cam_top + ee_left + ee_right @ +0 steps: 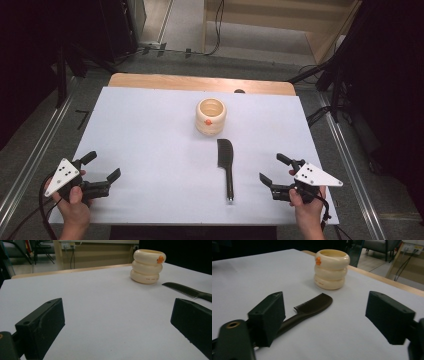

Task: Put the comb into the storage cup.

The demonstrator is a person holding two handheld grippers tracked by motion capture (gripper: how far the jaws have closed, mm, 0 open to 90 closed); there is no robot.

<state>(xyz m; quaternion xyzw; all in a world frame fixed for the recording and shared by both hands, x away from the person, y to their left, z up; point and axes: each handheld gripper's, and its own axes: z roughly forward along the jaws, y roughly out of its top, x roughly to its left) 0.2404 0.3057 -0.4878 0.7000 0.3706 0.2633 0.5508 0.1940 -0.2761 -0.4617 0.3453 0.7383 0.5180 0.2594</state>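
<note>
- Your right claw point(274, 171) gapes, empty, jaws apart over the white surface point(150, 150); left claw point(104, 166) likewise wide, holding nothing.
- Black comb point(226, 162) lies flat between them, nearer the right claw; long axis runs near-to-far, toothed head toward the cream ringed pot point(211, 116), handle toward you.
- Dark room, cables beyond.

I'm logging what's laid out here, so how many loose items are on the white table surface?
2. A cream ringed cup stands mid-table toward the far edge; a black comb lies flat just in front of it, handle toward the person. Nothing seems hidden.
</note>
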